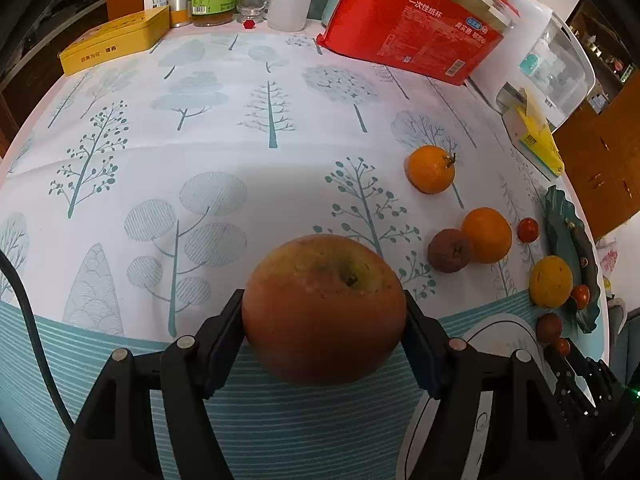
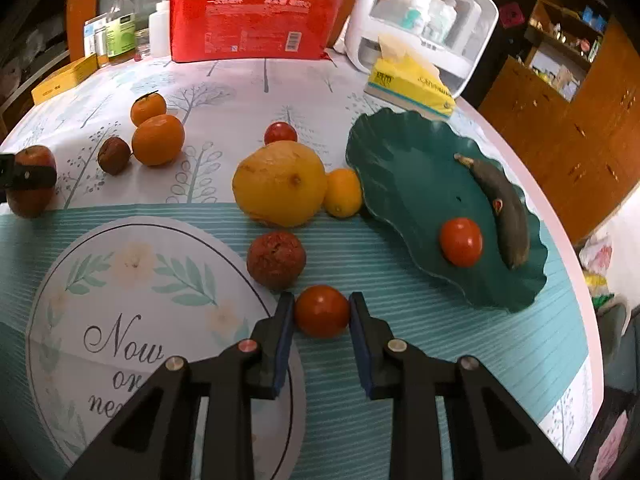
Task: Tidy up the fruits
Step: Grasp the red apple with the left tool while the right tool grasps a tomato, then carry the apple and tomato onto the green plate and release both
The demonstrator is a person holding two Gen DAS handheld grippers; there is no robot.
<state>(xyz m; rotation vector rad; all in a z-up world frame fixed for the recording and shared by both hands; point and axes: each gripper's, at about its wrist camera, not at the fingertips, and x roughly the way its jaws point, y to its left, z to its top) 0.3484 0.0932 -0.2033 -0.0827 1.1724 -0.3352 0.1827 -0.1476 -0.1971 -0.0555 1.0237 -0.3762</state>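
Jaws of the left gripper pinch a reddish apple at its two sides, low over the near part of the bench; whether it rests on the cloth cannot be told. Jaws of the right gripper close around a small tomato, both pads touching or nearly touching it, near the bench's front edge. Just beyond lie a wrinkled dark-red fruit, a large yellow fruit and a lemon touching it. To the right, the green leaf-shaped plate holds only one tomato and a blackened banana. Judged so, sorting is at an early stage: two oranges, a brown fruit and a far tomato remain loose. Labels on the far clutter are unreadable.
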